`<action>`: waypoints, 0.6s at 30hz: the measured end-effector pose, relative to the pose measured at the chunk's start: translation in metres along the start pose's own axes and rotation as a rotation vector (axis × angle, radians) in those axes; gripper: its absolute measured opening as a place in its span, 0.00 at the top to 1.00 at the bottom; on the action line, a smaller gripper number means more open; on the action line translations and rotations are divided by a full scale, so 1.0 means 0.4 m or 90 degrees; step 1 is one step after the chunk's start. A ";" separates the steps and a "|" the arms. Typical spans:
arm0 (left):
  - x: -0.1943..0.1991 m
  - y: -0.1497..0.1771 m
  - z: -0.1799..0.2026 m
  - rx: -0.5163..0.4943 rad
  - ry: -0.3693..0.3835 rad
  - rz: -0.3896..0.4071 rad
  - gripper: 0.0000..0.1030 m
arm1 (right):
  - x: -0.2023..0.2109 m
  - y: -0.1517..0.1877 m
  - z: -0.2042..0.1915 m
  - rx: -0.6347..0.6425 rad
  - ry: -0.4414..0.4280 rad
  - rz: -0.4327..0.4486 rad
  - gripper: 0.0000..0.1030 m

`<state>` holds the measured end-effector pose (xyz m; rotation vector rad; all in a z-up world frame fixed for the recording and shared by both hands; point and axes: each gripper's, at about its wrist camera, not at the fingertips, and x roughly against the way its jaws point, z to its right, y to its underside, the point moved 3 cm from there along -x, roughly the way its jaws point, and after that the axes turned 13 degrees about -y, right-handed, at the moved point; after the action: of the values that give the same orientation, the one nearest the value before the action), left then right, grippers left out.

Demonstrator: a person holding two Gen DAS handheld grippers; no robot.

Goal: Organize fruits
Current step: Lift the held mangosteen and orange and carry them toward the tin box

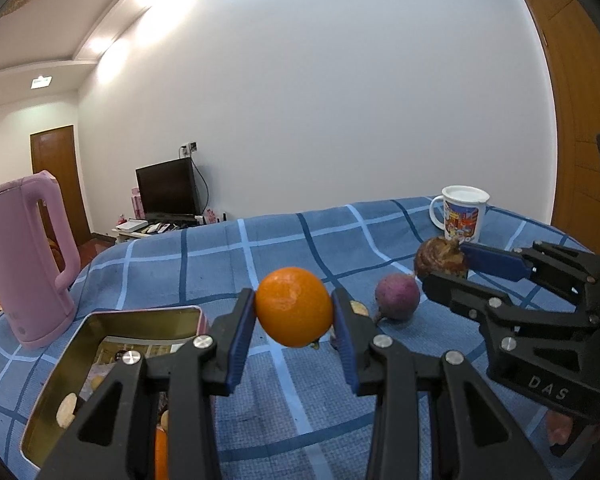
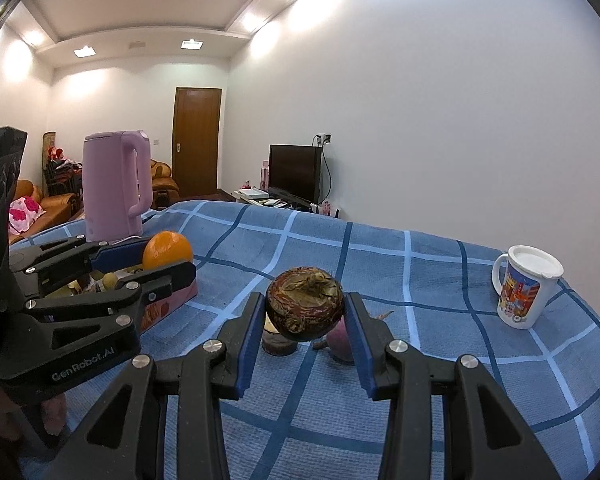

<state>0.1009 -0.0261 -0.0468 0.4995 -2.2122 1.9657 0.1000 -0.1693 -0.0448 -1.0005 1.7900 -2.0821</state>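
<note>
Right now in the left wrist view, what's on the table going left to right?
Pink kettle → open tin → orange held in the left tongs → purple round fruit → brown fruit held in the right tongs. The mug stands behind that brown fruit, farther back.
</note>
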 end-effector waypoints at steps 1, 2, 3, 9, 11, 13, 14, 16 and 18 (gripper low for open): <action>0.000 0.000 0.000 0.000 0.001 -0.001 0.61 | 0.000 0.000 0.000 -0.001 0.000 0.001 0.58; -0.001 0.000 0.001 -0.001 0.003 -0.002 0.61 | 0.000 0.000 0.000 -0.005 -0.002 0.001 0.58; -0.002 0.000 0.002 -0.002 0.005 -0.004 0.61 | 0.000 0.000 0.001 -0.009 -0.004 0.001 0.58; -0.008 0.004 0.000 -0.002 0.012 -0.019 0.61 | -0.009 0.001 -0.005 -0.024 -0.011 -0.004 0.58; -0.009 0.005 -0.005 -0.003 0.012 -0.022 0.61 | -0.013 0.000 -0.014 -0.022 -0.013 -0.009 0.58; -0.008 0.008 -0.009 -0.003 0.012 -0.024 0.61 | -0.018 -0.001 -0.021 -0.020 -0.014 -0.013 0.58; -0.007 0.009 -0.011 -0.003 0.011 -0.026 0.61 | -0.021 -0.001 -0.029 -0.018 -0.016 -0.016 0.58; -0.005 0.012 -0.021 0.000 0.010 -0.029 0.61 | -0.028 -0.002 -0.040 -0.017 -0.023 -0.020 0.58; -0.005 0.015 -0.031 0.002 0.006 -0.033 0.61 | -0.035 -0.002 -0.051 -0.016 -0.027 -0.024 0.58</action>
<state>0.0994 -0.0129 -0.0515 0.5411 -2.1676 1.9423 0.0980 -0.1450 -0.0497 -1.0848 1.7945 -2.0482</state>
